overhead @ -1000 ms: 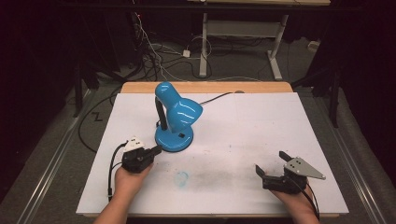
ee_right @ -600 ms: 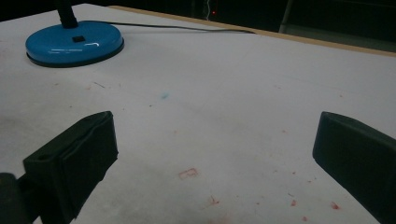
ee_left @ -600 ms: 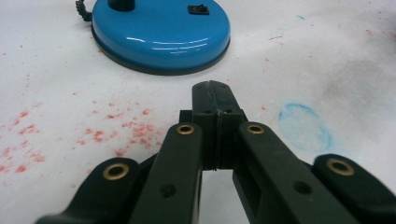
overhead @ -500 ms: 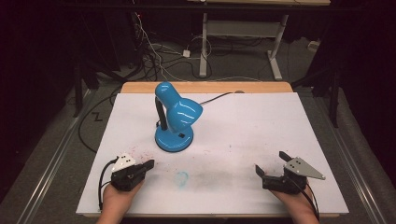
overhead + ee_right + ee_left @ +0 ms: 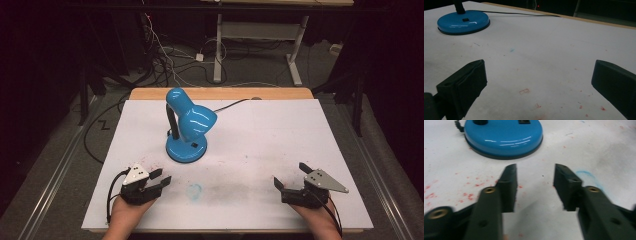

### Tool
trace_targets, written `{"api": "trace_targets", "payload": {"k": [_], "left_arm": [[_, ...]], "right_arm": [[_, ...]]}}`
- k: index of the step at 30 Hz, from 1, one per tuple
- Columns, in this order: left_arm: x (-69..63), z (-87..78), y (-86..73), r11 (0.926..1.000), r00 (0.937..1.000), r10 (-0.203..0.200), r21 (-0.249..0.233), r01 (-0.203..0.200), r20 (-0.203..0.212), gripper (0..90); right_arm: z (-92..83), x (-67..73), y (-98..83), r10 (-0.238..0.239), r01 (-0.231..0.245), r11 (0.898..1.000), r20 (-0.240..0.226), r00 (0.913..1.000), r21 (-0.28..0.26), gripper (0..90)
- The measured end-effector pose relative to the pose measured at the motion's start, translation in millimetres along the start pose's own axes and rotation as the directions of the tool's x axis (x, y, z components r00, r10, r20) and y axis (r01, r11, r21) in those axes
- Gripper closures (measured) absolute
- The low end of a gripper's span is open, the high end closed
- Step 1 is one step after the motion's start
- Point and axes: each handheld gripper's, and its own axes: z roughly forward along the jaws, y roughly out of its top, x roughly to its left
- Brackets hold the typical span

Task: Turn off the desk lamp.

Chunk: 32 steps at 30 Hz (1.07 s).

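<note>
Near the front left edge of the surface [image 5: 280, 130] my left tool [image 5: 159, 181] rests low, jaws parted to a moderate gap, nothing between them. Its own view shows both jaws clear of the white sheet, red specks scattered under the left jaw, a faint blue ring mark [image 5: 587, 176] beside the right one. My left hand [image 5: 125, 212] grips it from below. At the front right, my right tool [image 5: 292, 176] sits with jaws spread wide, also empty, over bare white sheet with small red marks. Ahead of the left tool, near but apart, stands the blue desk lamp [image 5: 192, 122]: round base [image 5: 504, 136] flat on the surface, shade tilted downward, black cord [image 5: 231, 105] running toward the far edge.
</note>
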Motion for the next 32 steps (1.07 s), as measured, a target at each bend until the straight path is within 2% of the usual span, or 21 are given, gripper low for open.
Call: {"api": "trace_targets", "payload": {"k": [1,3,4,5,11,14,18,19,24,32], "left_arm": [[-1.0,-0.8,0.3,0.9998,0.9998,0.02,0.002,-0.02,-0.004,42.3],[-0.9,-0.5,0.6,0.9998,0.9998,0.019,0.004,-0.019,-0.004,32.8],[-0.5,-0.4,0.6,0.9999,0.9999,0.016,0.004,-0.015,-0.004,32.8],[0.8,-0.1,0.4,0.9999,0.9998,0.013,0.007,-0.013,0.016,28.1],[2.0,-0.6,0.9,0.9997,0.9995,0.023,0.01,-0.023,0.022,15.7],[3.1,-2.6,1.4,0.9998,0.9993,0.021,-0.005,-0.02,0.03,13.3],[5.4,-5.2,2.5,0.9995,0.9989,-0.001,-0.031,0.002,0.047,2.7],[5.3,-5.6,3.0,0.9994,0.9992,-0.003,-0.034,0.004,0.039,0.0],[6.9,-9.9,5.5,0.9986,0.998,0.007,-0.053,-0.004,0.063,0.0],[1.7,-8.0,9.0,0.9973,0.998,0.042,-0.062,-0.039,0.047,0.0]], "right_arm": [[-0.3,0.0,-0.1,0.001,-0.001,1.0,0.001,1.0,0.0,0.8],[-0.3,0.0,-0.4,0.001,-0.001,1.0,0.003,1.0,0.002,0.8],[-0.3,0.0,-0.4,0.001,-0.001,1.0,0.003,1.0,0.002,0.8],[-0.1,0.5,-0.8,0.001,-0.001,1.0,0.003,1.0,0.005,0.8],[0.4,2.6,-1.0,-0.005,0.005,1.0,-0.001,1.0,0.007,0.8],[0.3,3.8,-1.0,0.004,-0.004,1.0,-0.004,1.0,0.009,0.8],[-1.3,3.9,0.0,0.007,-0.007,1.0,-0.004,1.0,0.001,0.7],[-1.6,3.8,0.1,0.008,-0.008,1.0,-0.003,1.0,0.0,0.7],[-4.4,5.2,0.5,0.005,-0.005,1.0,-0.001,1.0,-0.005,0.6],[-6.4,6.2,-0.1,0.006,-0.006,1.0,0.005,1.0,-0.007,0.5]]}}
